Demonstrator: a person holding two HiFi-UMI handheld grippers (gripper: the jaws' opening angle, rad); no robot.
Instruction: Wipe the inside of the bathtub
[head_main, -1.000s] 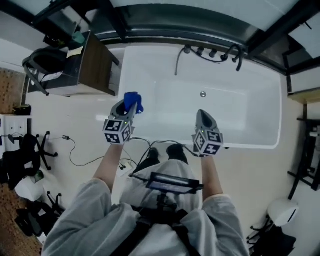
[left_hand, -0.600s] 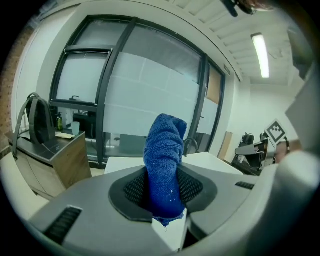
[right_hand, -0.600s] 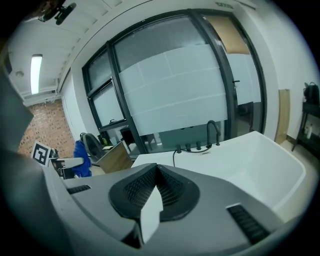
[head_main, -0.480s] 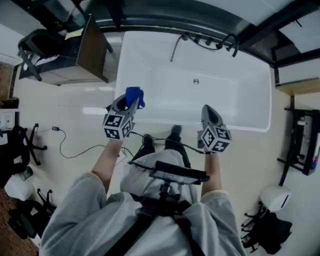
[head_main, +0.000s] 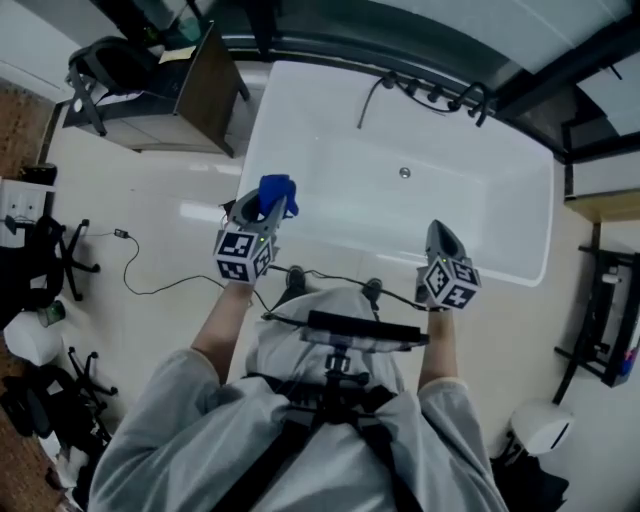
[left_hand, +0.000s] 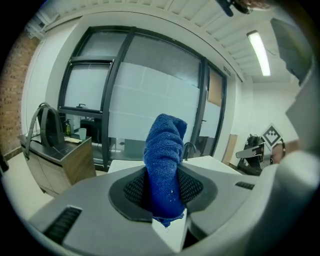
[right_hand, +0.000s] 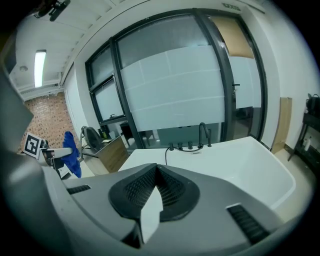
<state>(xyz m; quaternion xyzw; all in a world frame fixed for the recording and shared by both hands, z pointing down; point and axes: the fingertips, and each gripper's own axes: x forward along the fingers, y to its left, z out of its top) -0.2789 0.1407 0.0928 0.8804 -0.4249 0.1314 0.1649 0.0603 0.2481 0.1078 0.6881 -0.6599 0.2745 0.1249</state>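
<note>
A white rectangular bathtub (head_main: 300, 110) lies ahead of me, with a drain (head_main: 404, 173) in its floor and dark taps (head_main: 440, 97) on its far rim. My left gripper (head_main: 262, 210) is shut on a blue cloth (head_main: 276, 192), held over the tub's near left corner. The blue cloth (left_hand: 164, 165) sticks up from between the jaws in the left gripper view. My right gripper (head_main: 442, 238) is shut and holds nothing, above the tub's near rim at the right. The bathtub (right_hand: 240, 165) and taps (right_hand: 202, 134) show ahead in the right gripper view.
A wooden cabinet (head_main: 200, 100) stands left of the tub, a dark chair (head_main: 105, 65) beyond it. A cable (head_main: 150, 280) runs over the pale floor at the left. A black rack (head_main: 600, 320) stands at the right. Tall glazed windows (left_hand: 150, 95) rise behind the tub.
The head view has swung and the tub now lies more slanted in it. Both grippers sit slightly further right; the right one is lower. The cloth stays gripped.
</note>
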